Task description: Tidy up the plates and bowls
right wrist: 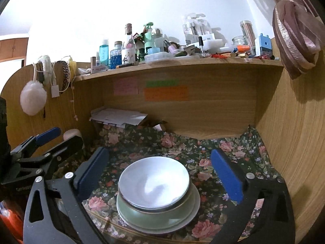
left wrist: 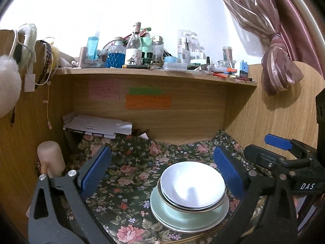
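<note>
Several dishes sit stacked on the floral-cloth surface (right wrist: 219, 154): a shiny white round bowl (right wrist: 154, 181) nested in a gold-rimmed bowl (right wrist: 182, 203), over a pale green ceramic plate (right wrist: 130, 215) and a white plate (right wrist: 168, 230). Both grippers hold nothing; the right gripper (right wrist: 162, 174) has its blue-padded fingers spread wide either side of the stack without touching, and the left gripper (left wrist: 162, 174) is equally wide. Above runs a cluttered wooden shelf (right wrist: 182, 65).

Bowls (right wrist: 153, 185) stacked on plates (right wrist: 189, 217), cloth (right wrist: 213, 158) under.
</note>
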Motion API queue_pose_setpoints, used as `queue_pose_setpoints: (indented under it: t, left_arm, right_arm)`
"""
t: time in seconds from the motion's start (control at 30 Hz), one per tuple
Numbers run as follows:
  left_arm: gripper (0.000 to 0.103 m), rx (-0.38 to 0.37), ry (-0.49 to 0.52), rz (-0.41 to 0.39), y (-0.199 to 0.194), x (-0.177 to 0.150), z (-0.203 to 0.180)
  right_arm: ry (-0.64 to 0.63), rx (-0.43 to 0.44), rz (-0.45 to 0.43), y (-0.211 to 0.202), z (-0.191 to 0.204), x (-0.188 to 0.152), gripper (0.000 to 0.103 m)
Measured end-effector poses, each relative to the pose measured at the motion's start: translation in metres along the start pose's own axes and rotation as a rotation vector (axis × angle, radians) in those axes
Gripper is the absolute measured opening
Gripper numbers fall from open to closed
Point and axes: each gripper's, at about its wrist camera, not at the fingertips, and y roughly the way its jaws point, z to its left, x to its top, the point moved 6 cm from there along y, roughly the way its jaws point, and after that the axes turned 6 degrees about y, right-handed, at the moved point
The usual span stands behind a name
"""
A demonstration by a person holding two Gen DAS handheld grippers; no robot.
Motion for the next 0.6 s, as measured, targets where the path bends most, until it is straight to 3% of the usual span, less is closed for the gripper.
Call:
queue_pose_setpoints:
  t: [0.6]
  left_arm:
    - [0.103, 0.007, -0.003, 0.022, 0.010, -0.004, 0.002]
  right_arm:
    - [0.000, 0.001, 0.004, 0.004, -0.003, -0.002, 0.103]
